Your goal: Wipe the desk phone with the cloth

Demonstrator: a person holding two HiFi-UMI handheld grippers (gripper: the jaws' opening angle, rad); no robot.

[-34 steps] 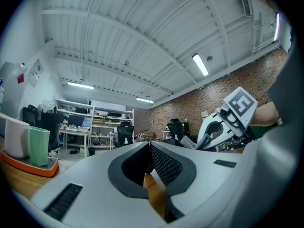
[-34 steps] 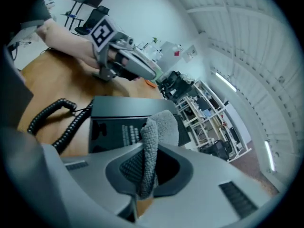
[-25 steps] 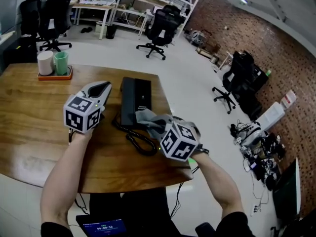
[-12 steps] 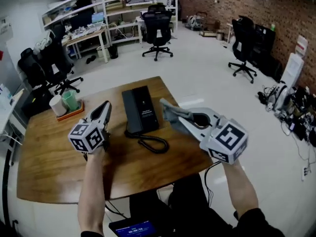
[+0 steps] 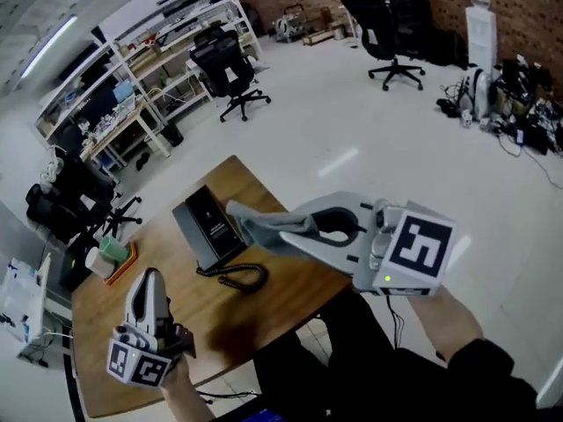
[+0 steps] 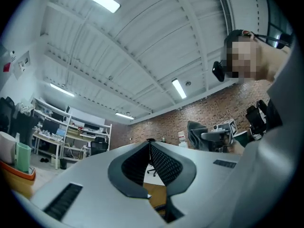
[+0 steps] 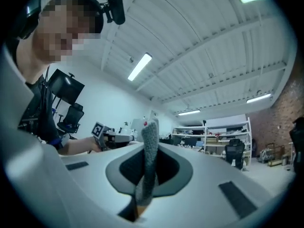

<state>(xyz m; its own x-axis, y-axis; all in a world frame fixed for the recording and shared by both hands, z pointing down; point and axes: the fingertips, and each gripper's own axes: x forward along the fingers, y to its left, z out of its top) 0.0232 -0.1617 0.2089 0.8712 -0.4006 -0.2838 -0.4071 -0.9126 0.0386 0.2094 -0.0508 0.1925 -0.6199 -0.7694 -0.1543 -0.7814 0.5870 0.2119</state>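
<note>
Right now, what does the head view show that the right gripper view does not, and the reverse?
Only the head view shows the desk phone with its coiled cord, and the orange tray holding cups. Only the right gripper view shows the ceiling lights and the camera on the person's head. Both show the grey cloth pinched in the right gripper, and the left gripper, which is apart from the phone.
</note>
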